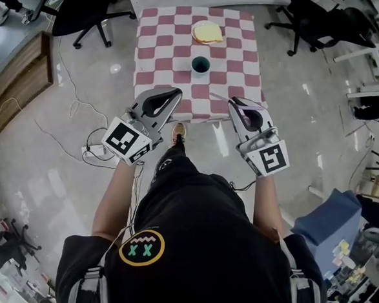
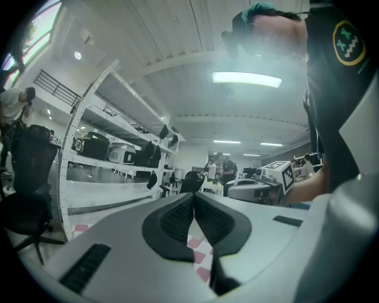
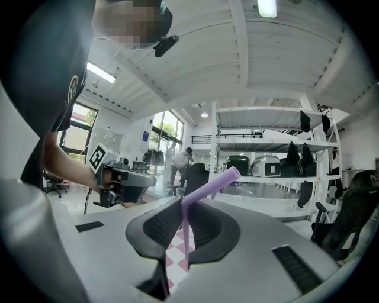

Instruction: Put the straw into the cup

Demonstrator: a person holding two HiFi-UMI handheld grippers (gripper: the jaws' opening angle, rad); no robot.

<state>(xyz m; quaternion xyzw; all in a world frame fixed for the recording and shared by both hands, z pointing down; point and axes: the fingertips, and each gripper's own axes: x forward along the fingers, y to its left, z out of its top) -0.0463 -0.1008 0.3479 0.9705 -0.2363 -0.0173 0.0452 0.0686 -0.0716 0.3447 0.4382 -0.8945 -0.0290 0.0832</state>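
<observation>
the right gripper (image 1: 237, 105) pinches the straw (image 3: 210, 188) in narrow jaws; the straw's long leg stands about upright between the pads, its bent top slanting off above them; the cup (image 1: 200, 64) stands open-mouthed on the table (image 1: 163, 52), farther off and a little left of that gripper, well apart from it; the left gripper (image 1: 176, 97) has its jaws together on nothing, its tip likely a shade nearer the cup; both hang at the table's near edge; so the straw's low end probably must travel far and left, then down; a plate (image 1: 207, 32) lies beyond the cup; glossy floor, chairs (image 1: 89, 15) and shelves (image 3: 266, 148) around.
</observation>
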